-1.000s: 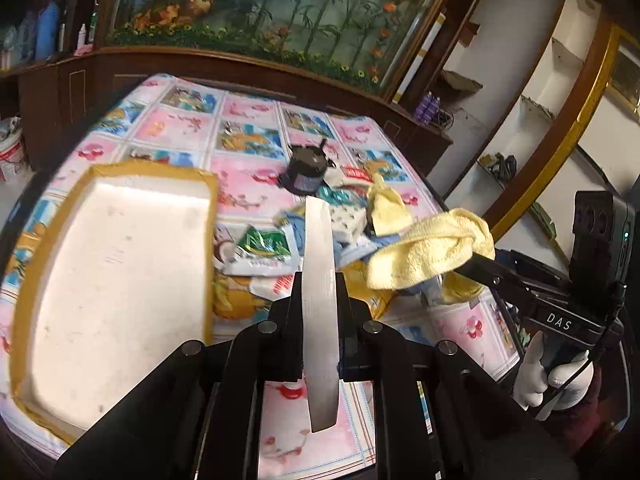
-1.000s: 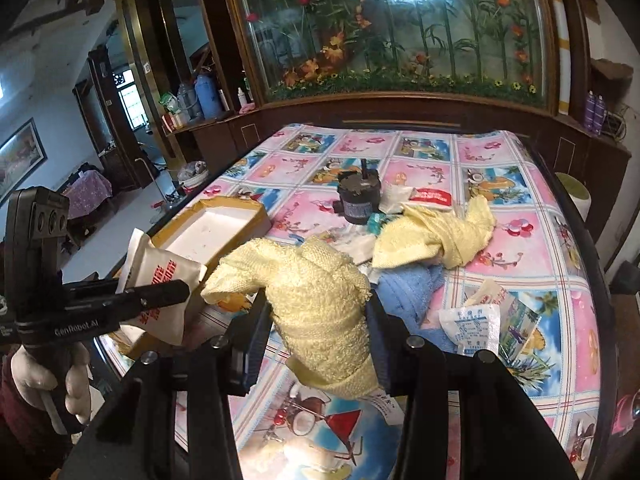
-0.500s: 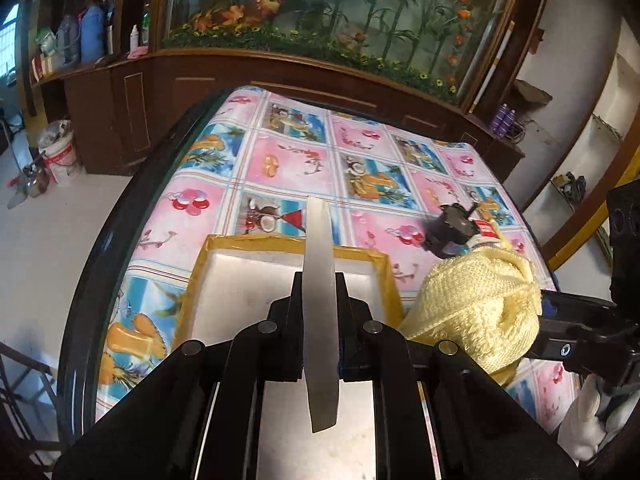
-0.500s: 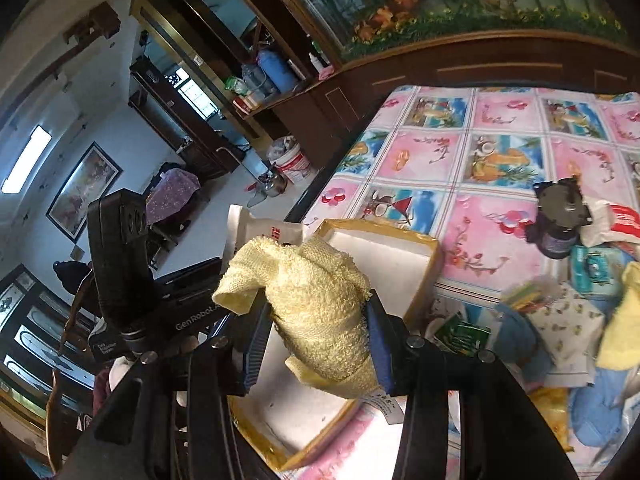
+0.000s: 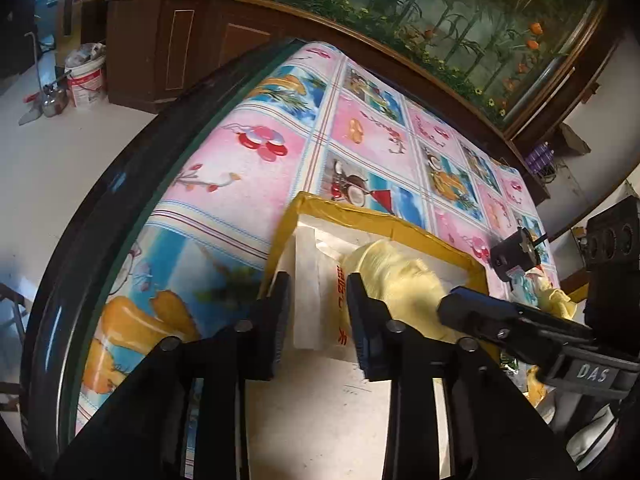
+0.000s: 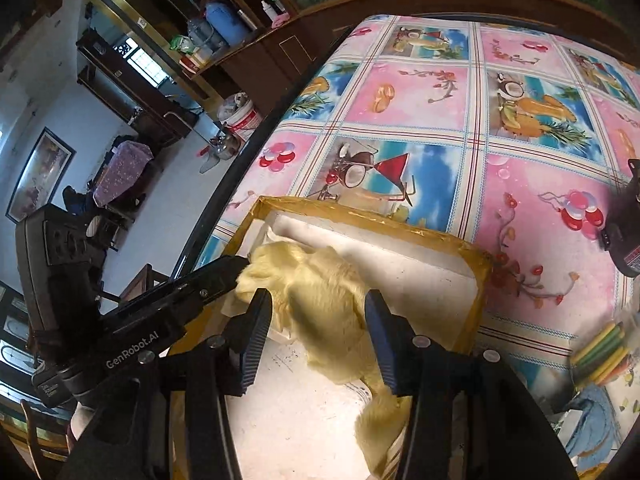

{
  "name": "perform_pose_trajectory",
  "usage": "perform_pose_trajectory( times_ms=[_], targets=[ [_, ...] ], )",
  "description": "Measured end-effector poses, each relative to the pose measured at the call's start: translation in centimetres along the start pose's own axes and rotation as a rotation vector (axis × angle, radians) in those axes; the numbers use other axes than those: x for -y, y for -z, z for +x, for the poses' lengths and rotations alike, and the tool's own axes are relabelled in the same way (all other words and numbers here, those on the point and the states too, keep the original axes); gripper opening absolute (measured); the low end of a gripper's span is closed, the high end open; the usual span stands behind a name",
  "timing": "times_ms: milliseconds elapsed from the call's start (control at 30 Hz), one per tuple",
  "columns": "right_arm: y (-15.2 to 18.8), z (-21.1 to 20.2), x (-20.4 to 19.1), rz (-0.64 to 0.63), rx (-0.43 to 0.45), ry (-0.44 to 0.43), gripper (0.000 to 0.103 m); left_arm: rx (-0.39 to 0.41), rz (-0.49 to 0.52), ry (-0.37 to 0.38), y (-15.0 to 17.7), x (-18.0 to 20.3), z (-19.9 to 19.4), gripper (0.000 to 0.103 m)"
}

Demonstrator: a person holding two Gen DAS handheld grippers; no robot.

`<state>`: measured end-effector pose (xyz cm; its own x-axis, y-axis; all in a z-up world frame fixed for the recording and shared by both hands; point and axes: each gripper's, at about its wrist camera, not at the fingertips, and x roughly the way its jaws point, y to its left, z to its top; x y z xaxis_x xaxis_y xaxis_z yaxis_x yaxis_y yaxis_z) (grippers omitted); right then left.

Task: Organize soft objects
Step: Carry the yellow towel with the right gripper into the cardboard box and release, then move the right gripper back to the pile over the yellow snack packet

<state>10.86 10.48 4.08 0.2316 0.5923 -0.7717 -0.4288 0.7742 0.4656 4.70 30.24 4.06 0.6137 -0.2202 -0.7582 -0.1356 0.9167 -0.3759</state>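
A white foam tray with a yellow taped rim [image 5: 400, 226] [image 6: 360, 214] lies on the table near its left edge. A white packet with red print [image 5: 320, 300] lies in it between the fingers of my left gripper [image 5: 316, 316], which is open. A yellow knitted cloth [image 6: 320, 304] [image 5: 396, 276] lies in the tray between the fingers of my right gripper [image 6: 316, 328], which is open around it. The two grippers are side by side over the tray's near left corner.
A black jar [image 5: 516, 254] [image 6: 624, 232] stands to the right of the tray on the cartoon tablecloth [image 6: 440, 120]. Another yellow cloth [image 5: 554, 294], a blue cloth [image 6: 596, 412] and packets lie further right. The table's dark edge [image 5: 132, 200] runs on the left.
Both grippers have come down into the tray and opened. The white packet and the yellow cloth, held a moment ago, now lie in the tray.
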Motion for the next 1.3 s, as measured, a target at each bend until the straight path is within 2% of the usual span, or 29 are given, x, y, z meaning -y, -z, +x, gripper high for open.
perform_pose_trajectory(
  times_ms=[67, 200, 333, 467, 600, 633, 700, 733, 800, 900, 1033, 1133, 1300],
  targets=[
    [0.1, -0.7, -0.1, -0.003, 0.021, -0.005, 0.05, 0.015, 0.015, -0.008, 0.4, -0.2, -0.1, 0.031],
    [0.6, -4.0, -0.1, -0.008, 0.08, -0.006, 0.05, 0.028, 0.077, -0.093, 1.0, 0.4, -0.3, 0.032],
    [1.8, -7.5, 1.0, 0.011, 0.131, -0.007, 0.05, 0.036, 0.14, -0.135, 1.7, 0.6, -0.7, 0.032],
    [3.9, -11.6, 2.6, 0.021, 0.187, 0.018, 0.05, 0.042, 0.151, -0.109, 2.0, 0.6, -2.1, 0.031],
    [6.0, -15.8, 5.1, 0.034, 0.268, 0.088, 0.051, 0.129, 0.184, -0.047, 2.3, 3.8, -6.5, 0.032],
    [6.5, -16.8, 5.8, 0.041, 0.283, 0.109, 0.053, 0.14, 0.202, -0.029, 2.5, 5.1, -7.2, 0.034],
    [7.7, -18.6, 7.7, 0.063, 0.314, 0.157, 0.053, 0.143, 0.248, 0.018, 3.2, 8.3, -8.2, 0.055],
    [8.2, -19.2, 8.5, 0.075, 0.322, 0.172, 0.053, 0.139, 0.268, 0.036, 3.6, 9.7, -8.3, 0.058],
    [9.3, -20.3, 10.4, 0.11, 0.338, 0.2, 0.053, 0.103, 0.318, 0.082, 4.6, 13.0, -7.5, 0.059],
    [11.3, -21.7, 13.3, 0.175, 0.348, 0.21, 0.053, 0.02, 0.339, 0.128, 5.6, 16.7, -4.9, 0.059],
    [13.5, -22.7, 15.5, 0.22, 0.35, 0.212, 0.053, -0.083, 0.298, 0.108, 6.0, 19.3, 0.2, 0.059],
    [14.6, -23.4, 16.7, 0.25, 0.358, 0.196, 0.053, -0.132, 0.232, 0.089, 5.4, 19.5, 3.4, 0.059],
    [15.7, -23.7, 18.3, 0.282, 0.358, 0.17, 0.054, -0.198, 0.266, 0.043, 5.9, 20.8, 6.3, 0.057]
  ],
)
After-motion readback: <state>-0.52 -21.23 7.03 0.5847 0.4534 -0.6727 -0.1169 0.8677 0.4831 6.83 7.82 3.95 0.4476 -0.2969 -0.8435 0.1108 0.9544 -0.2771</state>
